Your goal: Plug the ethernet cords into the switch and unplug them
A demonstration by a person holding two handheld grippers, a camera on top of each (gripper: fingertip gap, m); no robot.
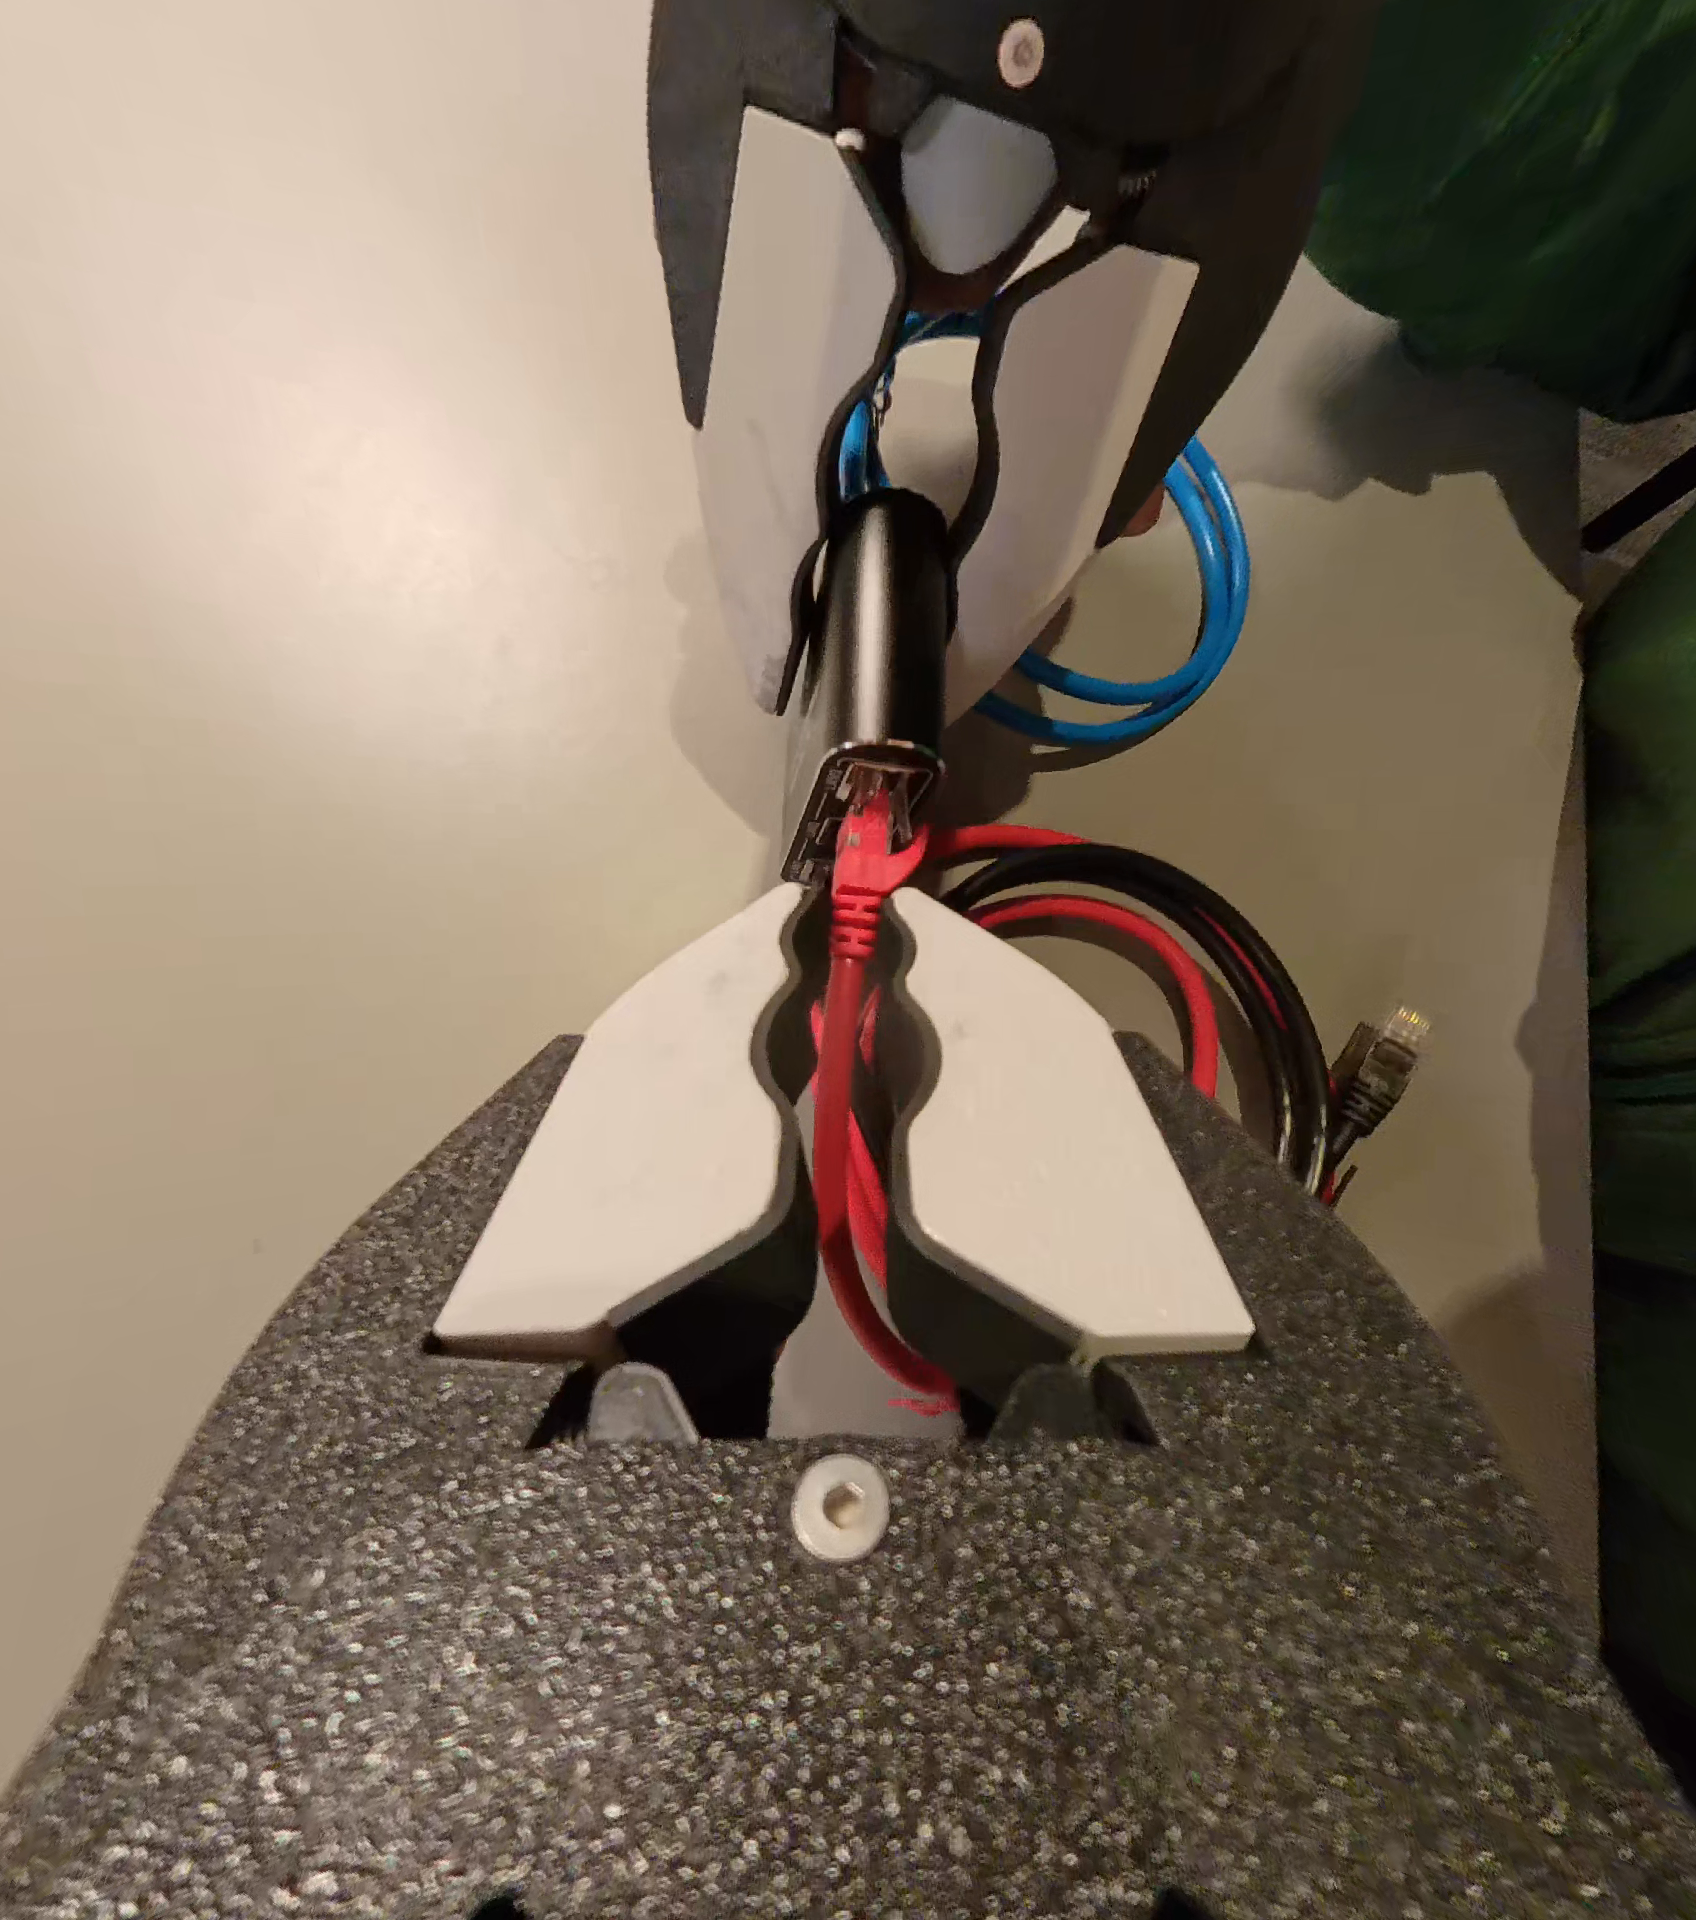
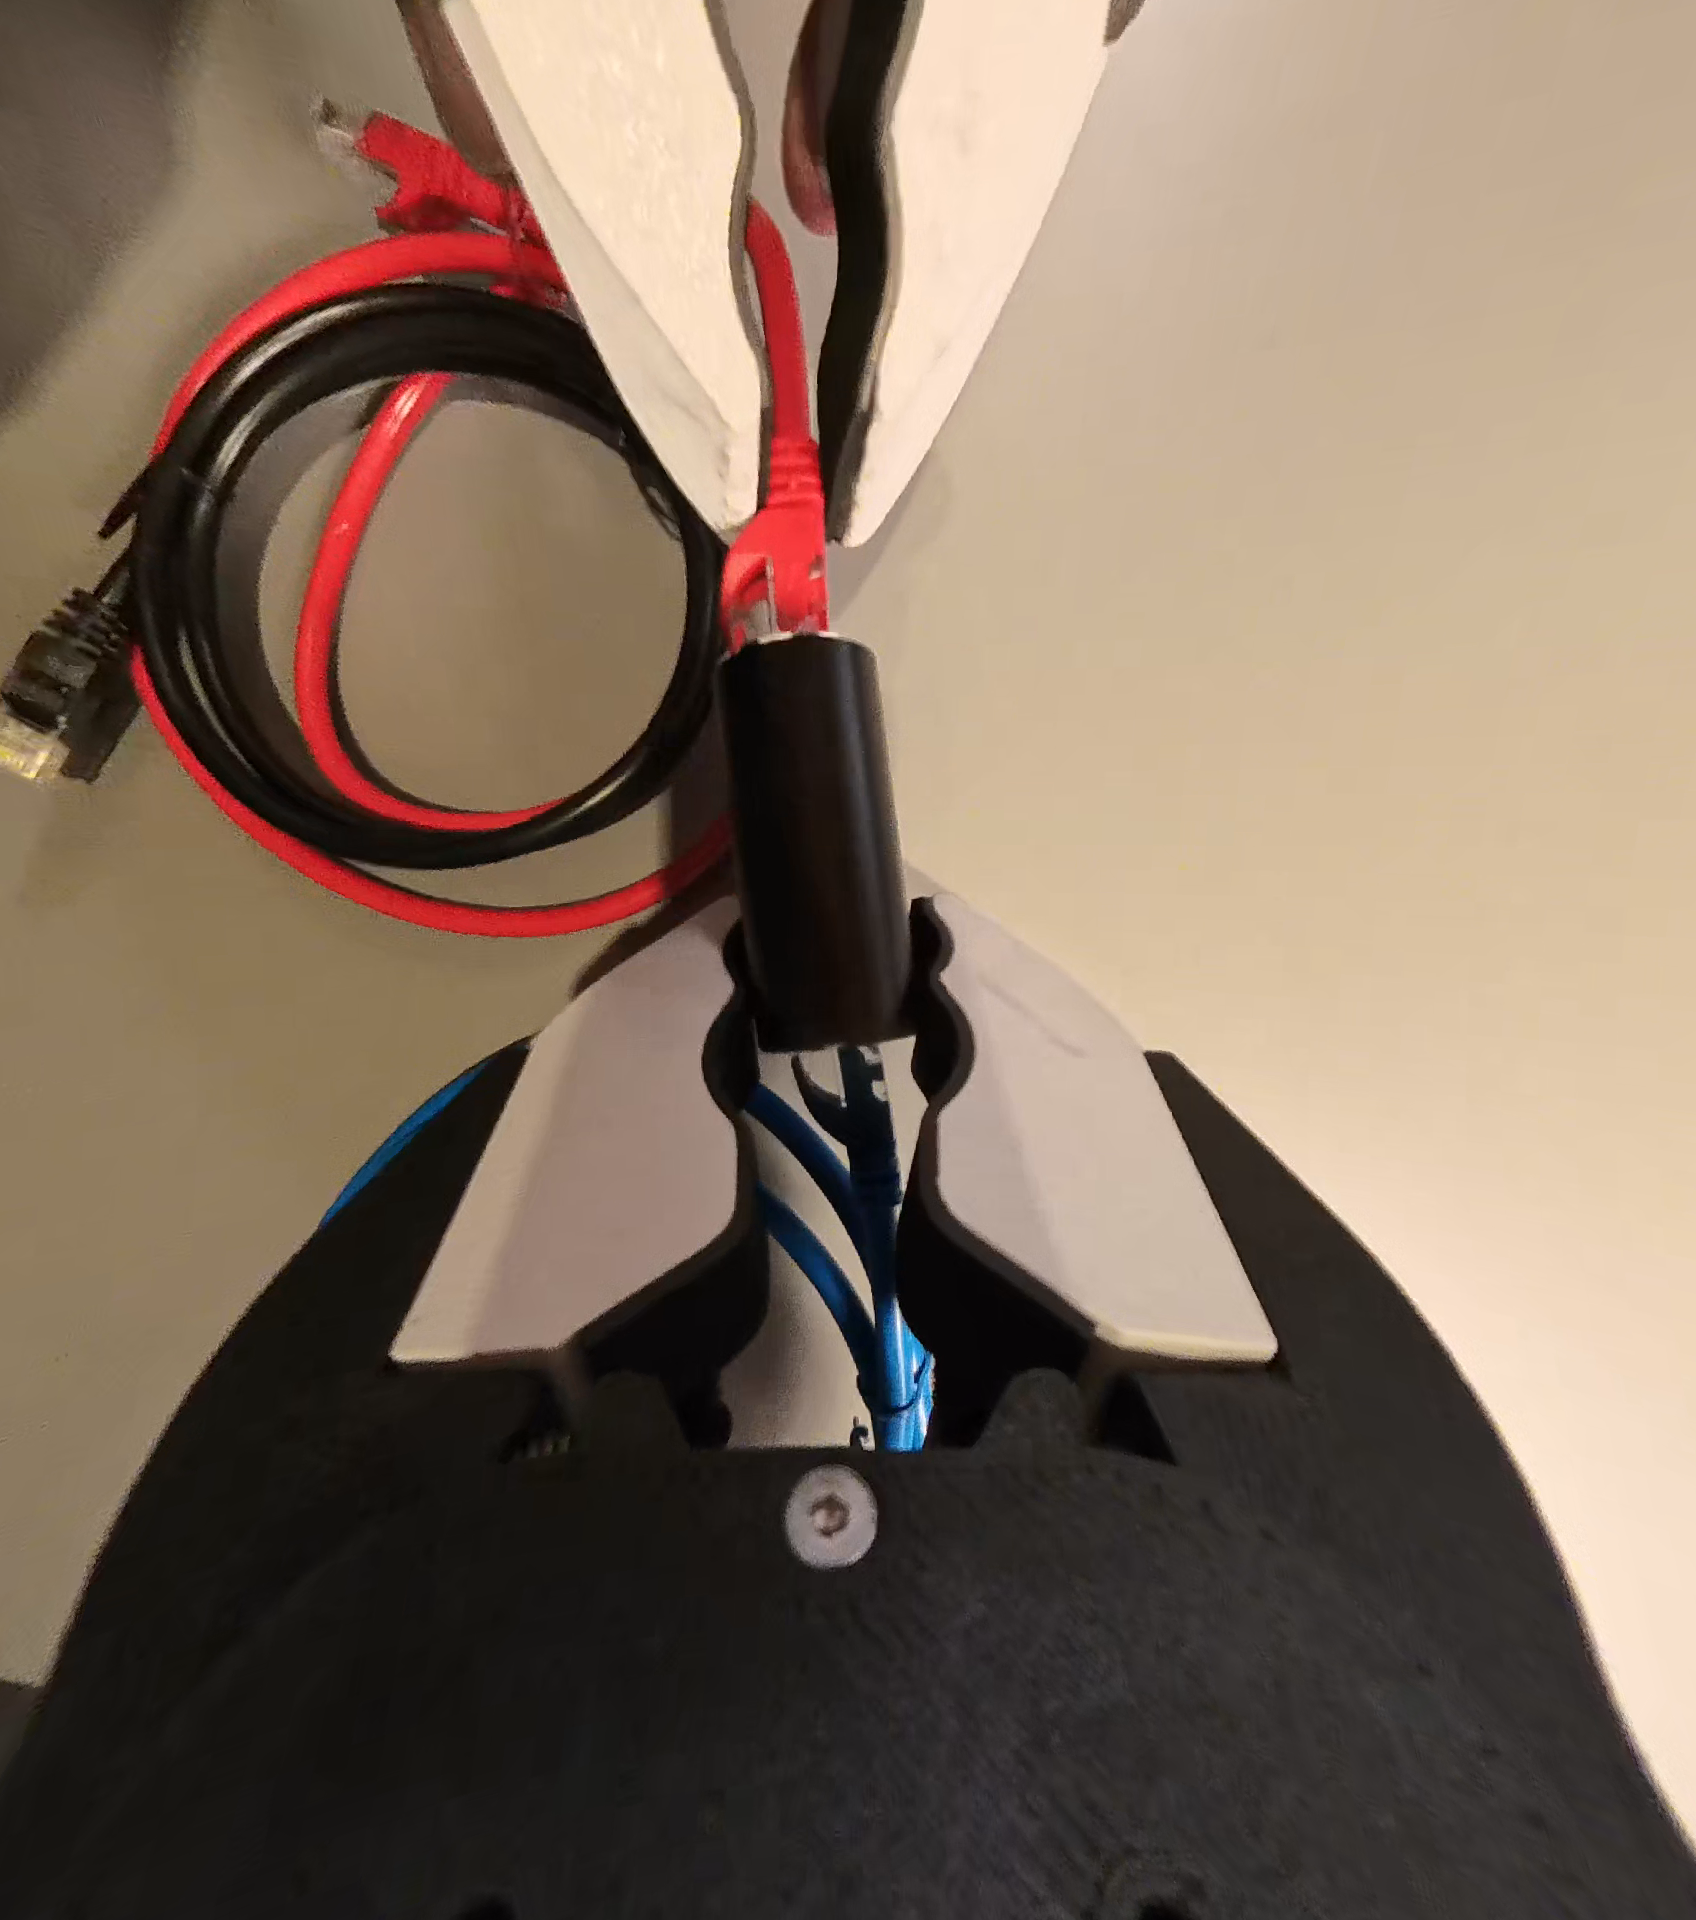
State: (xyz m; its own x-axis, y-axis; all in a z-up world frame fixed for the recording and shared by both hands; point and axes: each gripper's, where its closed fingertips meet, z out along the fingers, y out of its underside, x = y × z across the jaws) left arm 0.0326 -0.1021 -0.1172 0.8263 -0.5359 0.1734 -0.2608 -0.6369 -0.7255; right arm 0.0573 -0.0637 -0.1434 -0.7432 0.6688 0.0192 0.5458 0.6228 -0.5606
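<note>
Left hand-held gripper [image 1: 849,914] is pinched on the red cord [image 1: 852,904] right behind its plug, which sits in the end of the switch [image 1: 883,634], a smooth black tube. Right hand-held gripper [image 2: 831,940] clamps that tube at its other end, blue cord [image 2: 875,1195] trailing between its jaws. No writing I can read. Plain matte cream tabletop [image 1: 252,623]; a coiled black cord [image 2: 428,582] lies loose just beside the switch.

Both wrist cameras are looking forward along their own fingers, close above the pale table [image 1: 200,520], facing each other; both are sharing the black switch [image 1: 885,623], red cord [image 2: 792,457] and coiled cables [image 2: 408,582] between them
</note>
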